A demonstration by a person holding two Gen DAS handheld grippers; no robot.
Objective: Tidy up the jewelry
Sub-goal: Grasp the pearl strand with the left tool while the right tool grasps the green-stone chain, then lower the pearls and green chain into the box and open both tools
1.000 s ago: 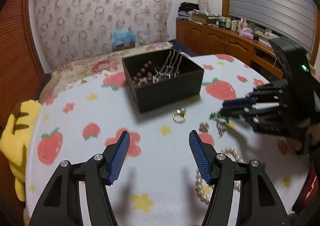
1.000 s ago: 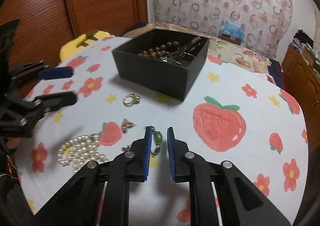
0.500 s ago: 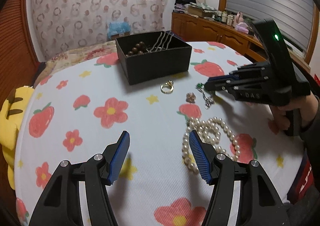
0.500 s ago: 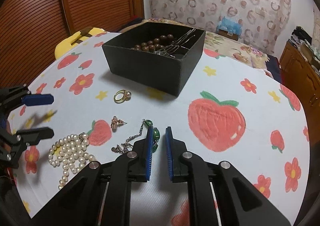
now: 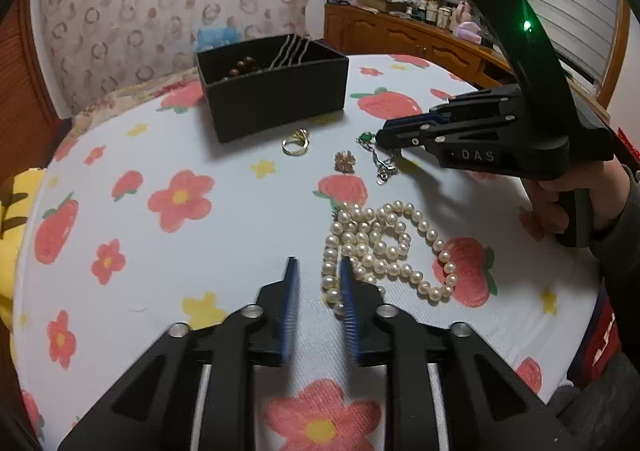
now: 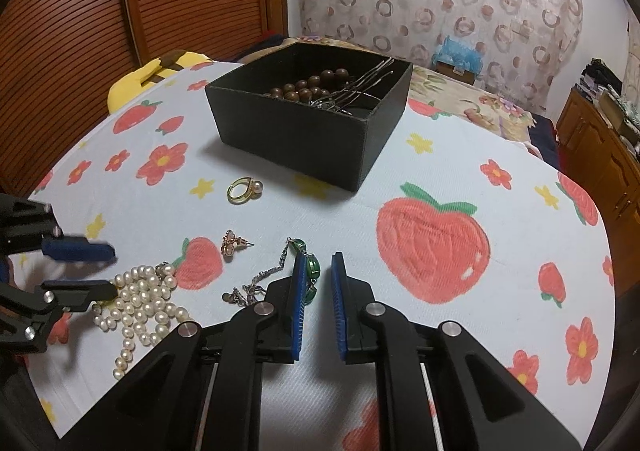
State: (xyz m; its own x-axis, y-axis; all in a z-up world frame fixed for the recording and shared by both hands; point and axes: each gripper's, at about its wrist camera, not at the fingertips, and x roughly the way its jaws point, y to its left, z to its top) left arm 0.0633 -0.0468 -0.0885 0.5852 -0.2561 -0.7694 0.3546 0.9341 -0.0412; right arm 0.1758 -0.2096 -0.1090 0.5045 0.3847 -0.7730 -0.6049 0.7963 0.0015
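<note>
A pearl necklace (image 5: 380, 243) (image 6: 140, 299) lies coiled on the strawberry-print cloth. My left gripper (image 5: 318, 263) (image 6: 113, 269) hovers at the coil's edge with its jaws closing. One loop of pearls shows between the tips, and the pads do not press it. My right gripper (image 6: 318, 256) (image 5: 380, 135) has a narrow gap. A stone of the green bracelet (image 6: 298, 245) (image 5: 365, 138) rests against its left pad, ungripped. A gold pearl ring (image 6: 242, 189) and an earring (image 6: 231, 243) lie loose. The black box (image 6: 296, 135) (image 5: 276, 91) holds brown beads (image 6: 312, 85) and hairpins (image 6: 360, 83).
A person's hand (image 5: 556, 207) holds the right gripper's handle low over the cloth. A yellow plush toy (image 6: 160, 67) sits past the table's far left edge. A wooden cabinet (image 5: 420, 43) runs along the window side. The round table's edge curves close in front.
My left gripper has drawn back from the box and sunk onto the pearl necklace, and its wide jaws have narrowed sharply. The right gripper stays at the green bracelet with the same narrow gap.
</note>
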